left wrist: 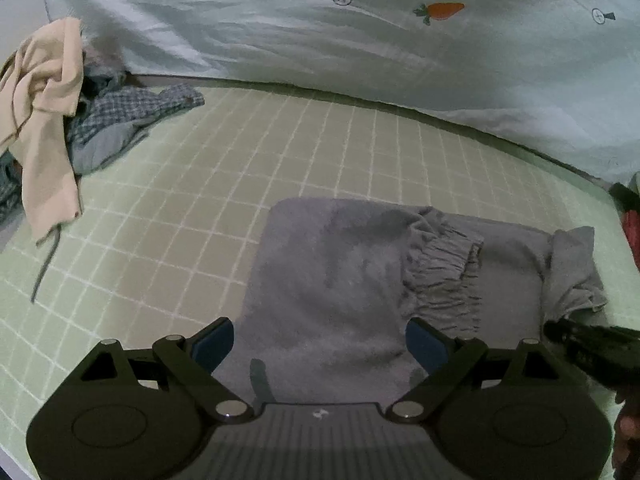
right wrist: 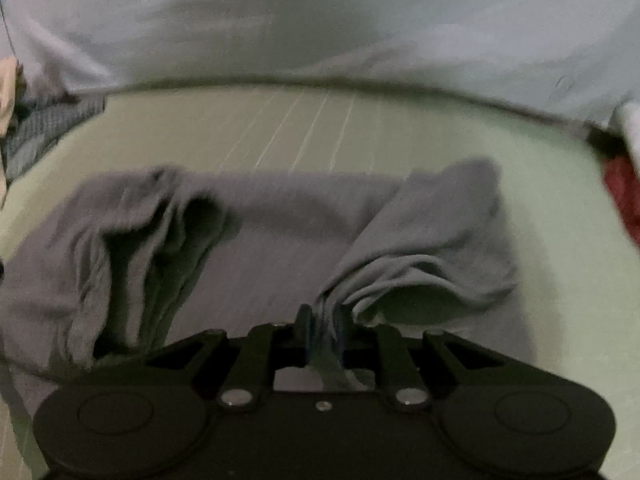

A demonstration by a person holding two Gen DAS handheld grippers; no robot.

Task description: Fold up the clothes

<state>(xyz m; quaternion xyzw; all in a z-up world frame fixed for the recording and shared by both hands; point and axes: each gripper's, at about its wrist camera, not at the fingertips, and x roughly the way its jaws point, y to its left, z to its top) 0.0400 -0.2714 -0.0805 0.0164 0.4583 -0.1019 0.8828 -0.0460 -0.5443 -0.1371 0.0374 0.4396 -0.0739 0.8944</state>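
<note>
Grey garment point(left wrist: 360, 280) lies part-folded on the green gridded bed sheet point(left wrist: 200, 200), long axis running left-right across both views. Right gripper point(right wrist: 322, 328) has its jaws pinched on a bunched corner of the cloth at the garment's right end; fabric visibly runs up between them, and that flap is lifted off the layer below. Left gripper point(left wrist: 320, 342) hovers over the near-left part of the garment, jaws spread wide, nothing between them. Key relation: held corner sits at the right end and the bulk of the garment lies to its left, so the fold most likely carries leftward across the long axis. Right hand is nearer and already gripping. Unfolded pile point(left wrist: 60, 120) waits far left; pale quilt point(left wrist: 360, 40) behind.
</note>
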